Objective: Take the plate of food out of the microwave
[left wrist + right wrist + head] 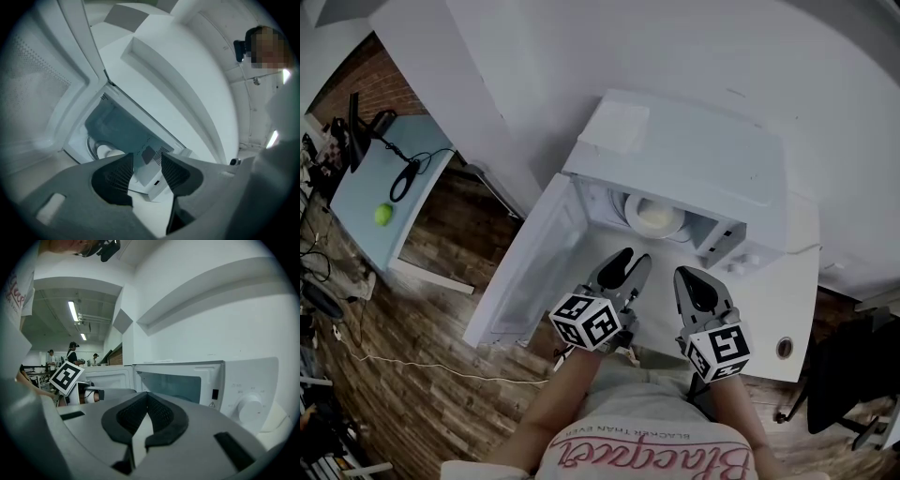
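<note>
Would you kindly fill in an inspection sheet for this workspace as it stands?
Surface: white table carries the microwave, door open.
Job's things: plate of food inside the microwave, ungripped.
Clutter: white pad on the microwave; green ball on side table.
Grippers: left gripper open, empty; right gripper shut, empty.
Cables: black cable on side table; cord across the floor.
Surroundings: wooden floor; distant people.
</note>
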